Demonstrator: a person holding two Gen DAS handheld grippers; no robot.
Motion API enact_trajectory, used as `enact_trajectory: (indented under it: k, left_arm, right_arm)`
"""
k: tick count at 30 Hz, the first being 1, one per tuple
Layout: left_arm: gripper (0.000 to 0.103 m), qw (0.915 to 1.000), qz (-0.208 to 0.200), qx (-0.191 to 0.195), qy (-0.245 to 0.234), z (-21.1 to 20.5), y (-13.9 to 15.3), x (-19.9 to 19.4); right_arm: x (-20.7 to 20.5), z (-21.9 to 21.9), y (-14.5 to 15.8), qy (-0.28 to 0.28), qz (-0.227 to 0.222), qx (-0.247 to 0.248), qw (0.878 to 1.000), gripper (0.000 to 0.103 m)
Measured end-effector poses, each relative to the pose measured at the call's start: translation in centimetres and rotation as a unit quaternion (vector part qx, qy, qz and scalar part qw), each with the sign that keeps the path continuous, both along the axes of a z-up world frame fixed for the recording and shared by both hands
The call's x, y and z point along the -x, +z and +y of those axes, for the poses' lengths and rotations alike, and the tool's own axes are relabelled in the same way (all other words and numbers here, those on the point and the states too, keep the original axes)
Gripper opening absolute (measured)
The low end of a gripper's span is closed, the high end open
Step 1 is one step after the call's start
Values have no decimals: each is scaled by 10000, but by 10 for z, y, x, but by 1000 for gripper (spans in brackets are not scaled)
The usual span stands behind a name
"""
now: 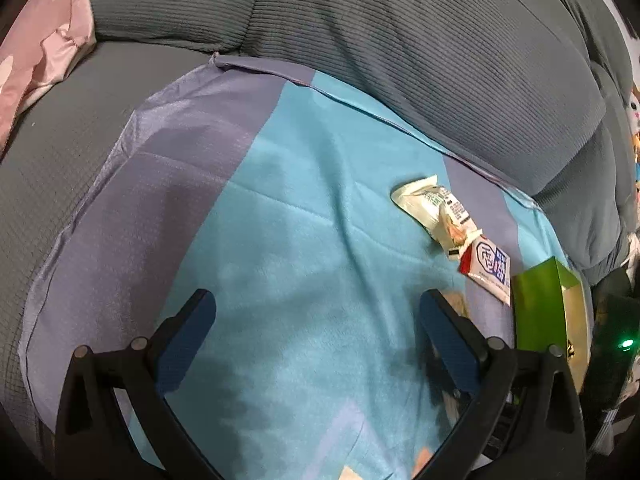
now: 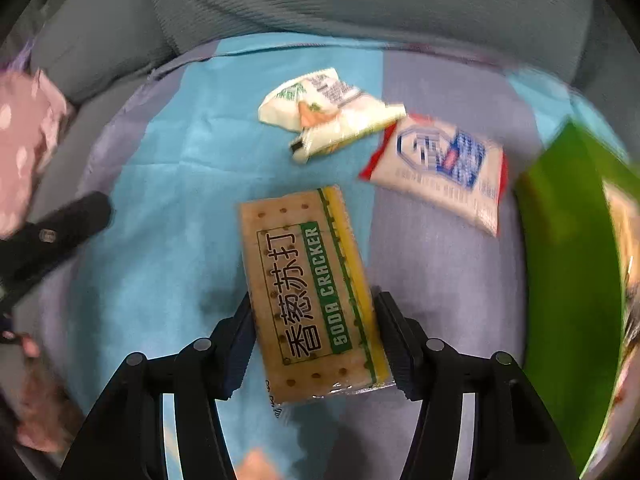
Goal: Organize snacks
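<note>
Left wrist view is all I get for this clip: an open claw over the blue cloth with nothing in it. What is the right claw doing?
Observer: The right claw is closed on a soda cracker packet, with a finger against each long side.
Operator: How does the packet sit in it?
Observer: It lies lengthwise with the printed face up, and its far end reaches out past the fingertips.
Operator: Does it touch the other snacks?
Observer: No. The red-and-white packet and the cream packet lie further ahead, apart from it.
</note>
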State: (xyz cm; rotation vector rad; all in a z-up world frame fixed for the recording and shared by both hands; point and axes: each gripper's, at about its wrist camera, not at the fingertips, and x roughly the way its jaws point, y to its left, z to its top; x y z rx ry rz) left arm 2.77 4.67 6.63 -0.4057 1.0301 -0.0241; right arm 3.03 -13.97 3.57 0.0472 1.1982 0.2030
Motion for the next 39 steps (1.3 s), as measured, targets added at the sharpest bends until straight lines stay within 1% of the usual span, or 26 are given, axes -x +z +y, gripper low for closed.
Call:
enact_trajectory:
  k: [2, 3, 4, 5, 7, 8, 9, 10, 11, 12, 14, 16, 17, 19, 20, 22, 24, 25, 27, 29, 31, 32, 33, 36, 39]
  left_arm:
    - [102, 10000, -6, 7, -77, -2, 1, 0]
    - [102, 9999, 15, 28, -112, -3, 1, 1]
    - [102, 9999, 45, 55, -148, -4, 1, 1]
    - [101, 9998, 68, 88, -190, -5, 0, 1]
    - [100, 9995, 90, 123, -272, -8, 0, 2]
    - [96, 9994, 90, 137, -320, -10, 1, 3]
    - [90, 9991, 108, 145, -388, -13, 0, 3]
    - [85, 9985, 155, 178, -498, -16, 0, 4]
    - [77, 9978, 191, 215, -602, -19, 0, 5]
    - [73, 9965, 222, 249, -764, -25, -1, 7]
    - [72, 9943, 225, 271, -1009, -37, -2, 11]
    - [71, 9912, 323, 396, -1217, -47, -5, 14]
    - [70, 9882, 429, 558, -1363, -52, -8, 15]
    - [61, 9811, 660, 789, -1639, -63, -15, 16]
    - [56, 9792, 749, 805, -1704, -67, -17, 17]
    - [55, 9787, 830, 669, -1757, -75, -22, 19]
    - [53, 9810, 833, 411, -1703, -80, -25, 20]
    - [53, 9812, 831, 377, -1698, -81, -27, 20]
    - [53, 9807, 799, 424, -1732, -84, -29, 20]
    - [51, 9806, 721, 346, -1788, -89, -30, 20]
    - [46, 9800, 629, 332, -1858, -93, -28, 20]
    - [43, 9780, 674, 410, -1930, -95, -29, 21]
    - [42, 9783, 675, 375, -1923, -96, -28, 23]
    - [41, 9793, 419, 135, -1975, -98, -19, 28]
    - [41, 9808, 174, 129, -1938, -100, -6, 31]
  right_arm:
    - [8, -11, 3, -173, 248, -631, 9975, 60]
    - [10, -16, 2, -268, 390, -985, 9940, 60]
    - [12, -21, 0, -325, 466, -1168, 9915, 61]
    - [14, -24, 2, -355, 470, -1246, 9904, 62]
    - [21, -30, 9, -361, 277, -1130, 9926, 70]
    - [25, -32, 15, -353, 134, -1052, 9937, 71]
    - [28, -34, 22, -350, -16, -1038, 9940, 72]
    - [31, -38, 29, -352, -167, -1082, 9934, 73]
    - [32, -42, 35, -363, -320, -1156, 9921, 74]
    - [33, -47, 41, -410, -483, -1241, 9902, 74]
    - [29, -53, 44, -566, -624, -1333, 9875, 74]
    - [23, -59, 39, -723, -562, -1495, 9845, 74]
    - [21, -62, 35, -768, -478, -1628, 9825, 74]
    - [18, -64, 28, -781, -254, -1833, 9796, 74]
    - [16, -64, 23, -790, -141, -1938, 9777, 74]
    - [13, -61, 17, -758, -11, -2084, 9751, 71]
    - [11, -54, 11, -698, 108, -2099, 9752, 67]
    - [10, -50, 6, -670, 167, -2085, 9756, 65]
    - [8, -43, 0, -608, 234, -2037, 9769, 63]
    - [8, -39, -5, -593, 290, -1990, 9778, 60]
    - [7, -39, -10, -542, 365, -2050, 9766, 56]
    - [7, -39, -11, -525, 379, -2109, 9753, 56]
    - [7, -38, -12, -508, 425, -2155, 9743, 56]
    - [12, -36, -9, -440, 483, -2124, 9750, 56]
    - [16, -35, -1, -443, 379, -2154, 9748, 56]
